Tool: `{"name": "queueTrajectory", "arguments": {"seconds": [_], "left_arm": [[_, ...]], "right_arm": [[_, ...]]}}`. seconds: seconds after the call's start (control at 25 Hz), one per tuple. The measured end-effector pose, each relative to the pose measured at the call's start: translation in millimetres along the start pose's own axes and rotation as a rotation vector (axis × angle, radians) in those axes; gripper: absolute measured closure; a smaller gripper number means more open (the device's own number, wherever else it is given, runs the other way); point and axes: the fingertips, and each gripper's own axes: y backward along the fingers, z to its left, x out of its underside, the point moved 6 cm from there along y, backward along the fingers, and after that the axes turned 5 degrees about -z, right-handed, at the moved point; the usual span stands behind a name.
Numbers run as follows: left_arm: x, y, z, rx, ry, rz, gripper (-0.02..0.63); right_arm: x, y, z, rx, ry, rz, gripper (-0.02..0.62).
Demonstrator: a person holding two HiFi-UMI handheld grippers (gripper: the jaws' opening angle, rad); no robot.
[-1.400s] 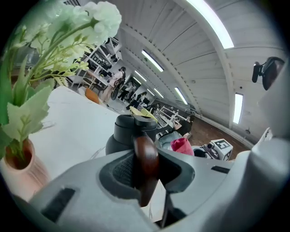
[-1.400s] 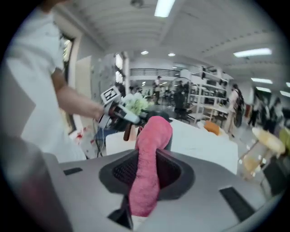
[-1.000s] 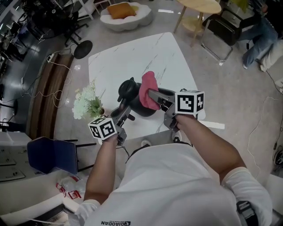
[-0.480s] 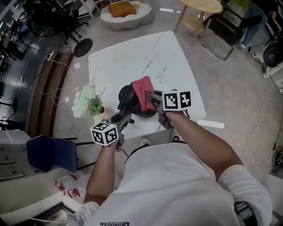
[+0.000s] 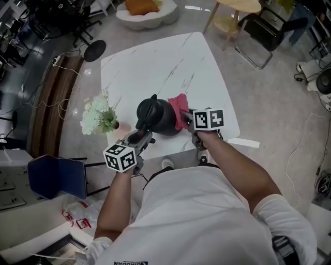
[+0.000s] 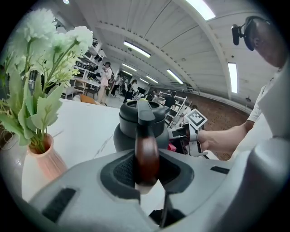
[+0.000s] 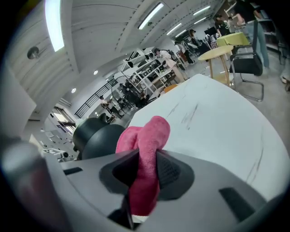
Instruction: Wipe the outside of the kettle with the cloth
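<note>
A black kettle [image 5: 156, 117] stands near the front edge of the white marble table [image 5: 155, 67]. Its brown wooden handle [image 6: 146, 156] sits clamped between the pads of my left gripper [image 5: 140, 138], which is shut on it; the kettle body [image 6: 138, 127] rises just beyond. My right gripper [image 5: 187, 117] is shut on a pink cloth [image 5: 179, 109], pressed against the kettle's right side low down. In the right gripper view the cloth [image 7: 144, 158] bulges out between the pads, with the kettle [image 7: 97, 133] at its left.
A pink vase of white flowers [image 5: 98, 118] stands at the table's left edge, close to my left gripper, and fills the left of the left gripper view [image 6: 38, 90]. Beyond the table are a round wooden table [image 5: 232, 10], chairs and a blue chair [image 5: 57, 178].
My right gripper has come down with the cloth, from the kettle's top to low on its right side. The left gripper has barely shifted, still holding the handle.
</note>
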Motion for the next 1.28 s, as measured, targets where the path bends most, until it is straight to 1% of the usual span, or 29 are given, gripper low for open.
{"name": "queueTrajectory", "arguments": {"seconds": [0.36, 0.64, 0.8, 0.88, 0.96, 1.08, 1.2, 1.28], "left_arm": [[3.7, 1.1, -0.5, 0.029, -0.044, 0.004, 0.514], [4.1, 2.3, 1.1, 0.049, -0.067, 0.006, 0.514], [4.1, 3.4, 3.9, 0.058, -0.064, 0.001, 0.514], [4.4, 3.6, 5.2, 0.063, -0.072, 0.001, 0.514], [4.6, 3.6, 5.9, 0.069, -0.094, 0.004, 0.514], [4.7, 4.2, 3.6, 0.087, -0.158, 0.019, 0.514], [8.0, 4.6, -2.9, 0.114, -0.255, 0.037, 0.514], [11.3, 5.4, -8.6, 0.137, -0.342, 0.046, 0.514]], "right_arm": [[23.1, -8.9, -34.7, 0.099, 0.011, 0.061, 0.499], [36.5, -14.9, -51.2, 0.166, 0.048, 0.116, 0.499], [44.6, -15.2, -58.0, 0.201, 0.097, 0.173, 0.497], [42.9, -8.7, -62.0, 0.211, 0.1, 0.173, 0.497], [33.0, 3.1, -64.3, 0.207, 0.083, 0.137, 0.497], [7.1, 26.5, -65.1, 0.177, 0.067, 0.053, 0.495], [-17.1, 49.7, -63.7, 0.107, 0.039, -0.009, 0.495], [-28.9, 61.5, -58.8, 0.036, 0.02, -0.032, 0.495]]}}
